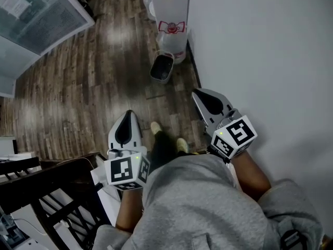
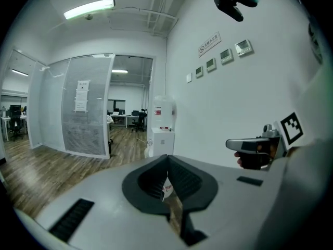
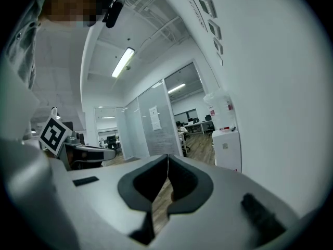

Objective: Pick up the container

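Both pressed together and empty, left claw (image 1: 128,115), right claw (image 1: 200,95), floor bin (image 1: 162,67) beside water dispenser (image 1: 170,7), contents indiscernible

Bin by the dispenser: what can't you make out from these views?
- Head view: bin is small and dark; contents unreadable.
- Left gripper view: left gripper body covers the foot of the dispenser; bin hidden.
- Right gripper view: right gripper body hides it likewise.
- Left gripper view: print on wall signs too small.
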